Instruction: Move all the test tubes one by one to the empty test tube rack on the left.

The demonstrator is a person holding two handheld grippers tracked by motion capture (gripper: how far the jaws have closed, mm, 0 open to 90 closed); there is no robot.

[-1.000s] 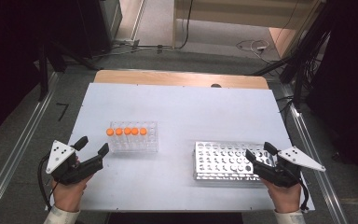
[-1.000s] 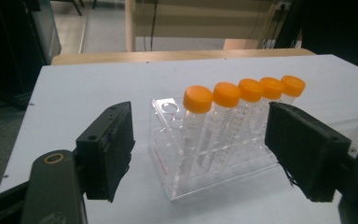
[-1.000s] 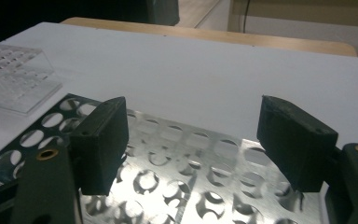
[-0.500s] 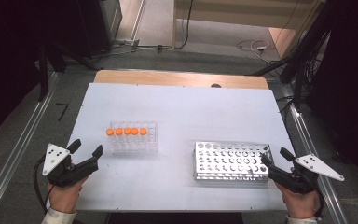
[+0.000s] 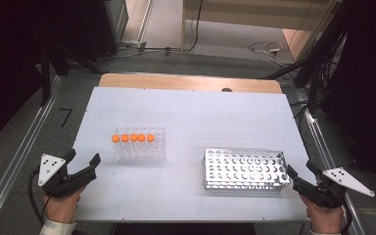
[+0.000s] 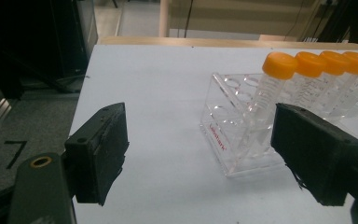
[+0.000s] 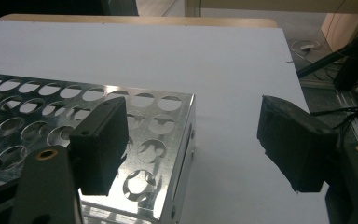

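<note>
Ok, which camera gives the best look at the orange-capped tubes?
The left gripper view: the orange-capped tubes stand close up in their clear rack, printed scales visible. The high view shows five small orange caps from above.

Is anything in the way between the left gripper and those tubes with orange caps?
No, nothing visible blocks it. The left gripper sits at the table's near left edge with its fingers apart and empty. Just bare table lies between it and the orange-capped tubes, which stand in the clear rack.
</note>
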